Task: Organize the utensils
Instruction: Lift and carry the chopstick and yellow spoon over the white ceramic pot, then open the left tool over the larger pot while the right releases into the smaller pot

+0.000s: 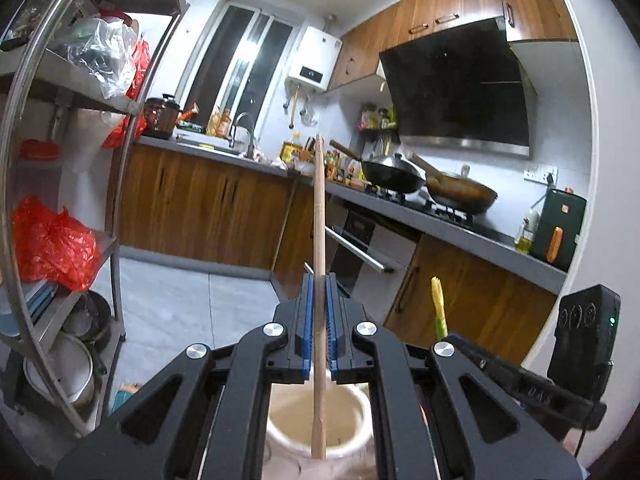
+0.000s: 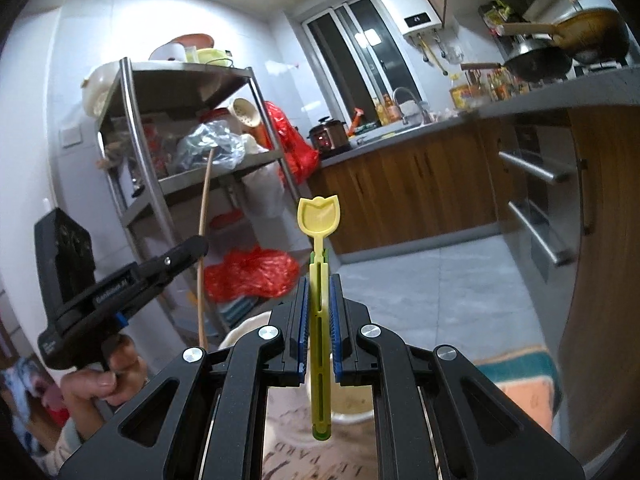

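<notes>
My left gripper (image 1: 319,280) is shut on a long wooden stick-like utensil (image 1: 319,216) that stands nearly upright, its lower end over a cream round holder (image 1: 352,432) below the jaws. My right gripper (image 2: 319,280) is shut on a yellow plastic utensil with a tulip-shaped head (image 2: 319,212) and a green end, held upright over the same cream holder (image 2: 240,332). In the right wrist view the left gripper (image 2: 196,246) and its wooden stick (image 2: 204,216) show at the left. In the left wrist view the yellow utensil's tip (image 1: 438,300) shows at the right.
A steel shelf rack (image 1: 116,240) with red bags and pots stands at the left. Wooden kitchen cabinets (image 1: 208,204) and a grey counter with woks (image 1: 394,176) run along the back. An oven handle (image 1: 356,250) juts out. A grey tiled floor (image 2: 420,304) lies below.
</notes>
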`<state>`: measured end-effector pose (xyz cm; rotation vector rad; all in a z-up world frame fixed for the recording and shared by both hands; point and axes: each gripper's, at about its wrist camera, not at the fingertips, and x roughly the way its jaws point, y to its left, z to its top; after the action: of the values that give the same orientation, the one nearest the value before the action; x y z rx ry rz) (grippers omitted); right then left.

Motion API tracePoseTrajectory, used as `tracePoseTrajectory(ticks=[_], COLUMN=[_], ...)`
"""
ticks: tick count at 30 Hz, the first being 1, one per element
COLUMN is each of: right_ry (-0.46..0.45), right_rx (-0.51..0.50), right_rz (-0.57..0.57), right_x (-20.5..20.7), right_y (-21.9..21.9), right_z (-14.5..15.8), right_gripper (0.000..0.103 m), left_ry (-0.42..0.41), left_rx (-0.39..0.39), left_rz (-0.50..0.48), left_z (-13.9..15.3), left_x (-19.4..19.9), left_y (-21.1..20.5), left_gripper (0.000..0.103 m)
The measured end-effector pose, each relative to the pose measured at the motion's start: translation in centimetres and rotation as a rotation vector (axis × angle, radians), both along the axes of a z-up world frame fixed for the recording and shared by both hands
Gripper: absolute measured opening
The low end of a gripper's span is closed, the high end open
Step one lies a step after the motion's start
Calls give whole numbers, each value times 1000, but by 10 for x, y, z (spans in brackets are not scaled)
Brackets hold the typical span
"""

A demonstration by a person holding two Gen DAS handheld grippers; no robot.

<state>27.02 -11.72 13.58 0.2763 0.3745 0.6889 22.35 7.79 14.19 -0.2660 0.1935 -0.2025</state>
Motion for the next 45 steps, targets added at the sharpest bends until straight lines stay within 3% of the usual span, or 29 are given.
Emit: tracePoseTrajectory(ticks=[7,20,26,33,45], right_ry=[-11,-9,47,109,138], right_rx=[-85,-216,-257,-303,-345], right_rz=[-47,-61,-70,-63,-63], right_x=[16,-6,-1,8,10], right_y=[20,23,26,32,40], right_z=[-17,-36,-39,-42,-43], right_gripper=[11,11,11,11,12], left_ry=[-12,68,161,228,247], left_rx=[-27,165,231,245,259], left_rz=[63,24,52,59,77], left_z=[-19,-48,-53,-54,-54], left_x=[23,-5,3,11,12], left_y=[-7,-37,-41,-39,-41], left_gripper=[6,6,6,6,6])
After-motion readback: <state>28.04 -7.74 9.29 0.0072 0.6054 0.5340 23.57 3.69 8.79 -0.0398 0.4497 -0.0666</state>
